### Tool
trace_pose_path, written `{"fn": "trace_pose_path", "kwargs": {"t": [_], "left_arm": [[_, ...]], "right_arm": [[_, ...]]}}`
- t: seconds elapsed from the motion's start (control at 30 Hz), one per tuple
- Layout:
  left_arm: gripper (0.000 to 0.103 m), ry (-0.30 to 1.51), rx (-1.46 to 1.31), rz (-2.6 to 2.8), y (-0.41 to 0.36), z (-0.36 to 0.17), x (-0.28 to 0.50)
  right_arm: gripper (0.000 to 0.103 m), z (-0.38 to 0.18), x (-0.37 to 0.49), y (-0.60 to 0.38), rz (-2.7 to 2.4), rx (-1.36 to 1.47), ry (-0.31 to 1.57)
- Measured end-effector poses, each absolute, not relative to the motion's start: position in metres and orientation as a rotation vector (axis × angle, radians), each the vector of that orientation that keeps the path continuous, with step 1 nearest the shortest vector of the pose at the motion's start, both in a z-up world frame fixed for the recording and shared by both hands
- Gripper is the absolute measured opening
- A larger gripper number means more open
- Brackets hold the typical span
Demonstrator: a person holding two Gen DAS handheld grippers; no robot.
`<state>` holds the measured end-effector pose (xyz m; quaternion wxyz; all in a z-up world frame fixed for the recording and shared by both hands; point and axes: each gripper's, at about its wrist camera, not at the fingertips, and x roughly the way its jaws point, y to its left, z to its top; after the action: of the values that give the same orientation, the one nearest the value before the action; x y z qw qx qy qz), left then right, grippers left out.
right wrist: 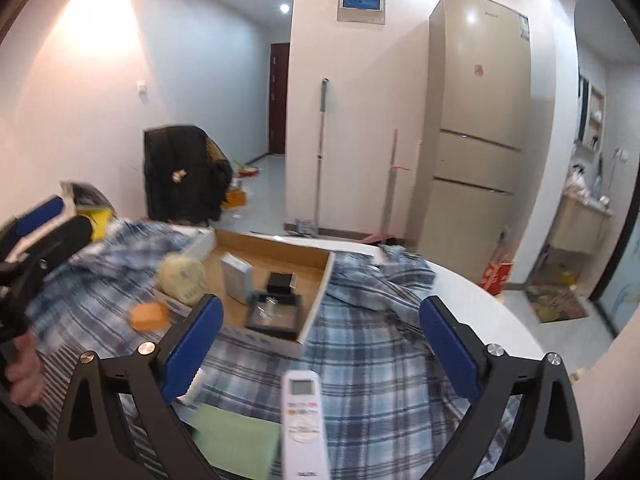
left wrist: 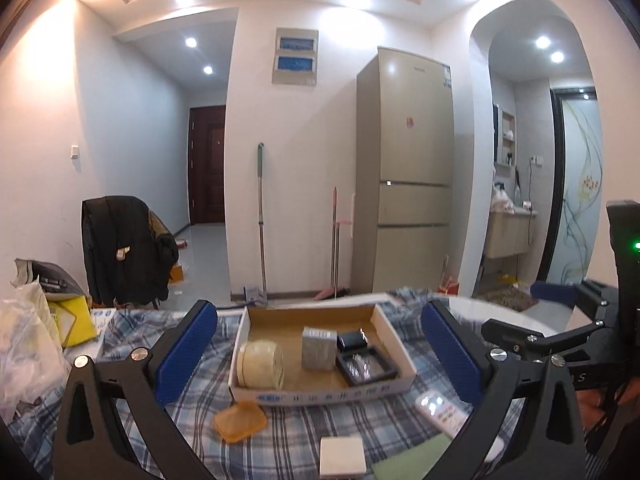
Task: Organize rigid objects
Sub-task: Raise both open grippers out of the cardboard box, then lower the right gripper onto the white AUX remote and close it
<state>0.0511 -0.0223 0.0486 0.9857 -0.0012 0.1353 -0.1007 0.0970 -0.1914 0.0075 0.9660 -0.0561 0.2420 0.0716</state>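
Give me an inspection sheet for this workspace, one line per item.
Surface: round white table under a rumpled blue plaid cloth.
Job's things: cardboard box holds a tape roll, a grey box and two black cases; orange pad, white square, remote and green sheet lie outside.
Clutter: plastic bags, yellow packet.
Grippers: left gripper and right gripper both open, nothing between the fingers.
Cables: nothing seen on the table.
Surroundings: fridge, mop, chair with dark jacket.

Shallow cardboard tray point(left wrist: 394, 336) on plaid-clothed table point(left wrist: 304, 428): tape roll point(left wrist: 259, 364) left, grey box point(left wrist: 319, 349) middle, black cases point(left wrist: 366, 366) right; orange lid point(left wrist: 239, 421) before tray.
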Motion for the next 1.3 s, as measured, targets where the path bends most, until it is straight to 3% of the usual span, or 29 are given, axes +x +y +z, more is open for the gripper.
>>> {"fn": "trace_pose_path", "kwargs": {"t": [0.2, 0.5, 0.9, 1.03, 1.3], "left_arm": [[0.103, 0.337, 0.003, -0.206, -0.026, 0.024, 0.055], [0.103, 0.398, 0.008, -0.207, -0.029, -0.005, 0.065], [0.103, 0.409, -0.007, -0.219, -0.022, -0.013, 0.065], [0.103, 0.420, -0.015, -0.208, -0.020, -0.015, 0.068], [0.103, 0.437, -0.020, -0.194, -0.019, -0.018, 0.071]], "right_arm": [[0.098, -0.020, 0.104, -0.200, 0.209, -0.053, 0.617], [0.098, -0.037, 0.106, -0.206, 0.188, -0.061, 0.660], [0.098, -0.065, 0.113, -0.207, 0.221, -0.079, 0.759], [0.082, -0.071, 0.116, -0.207, 0.238, -0.084, 0.794], [0.073, -0.091, 0.114, -0.201, 0.281, -0.131, 0.891]]}}
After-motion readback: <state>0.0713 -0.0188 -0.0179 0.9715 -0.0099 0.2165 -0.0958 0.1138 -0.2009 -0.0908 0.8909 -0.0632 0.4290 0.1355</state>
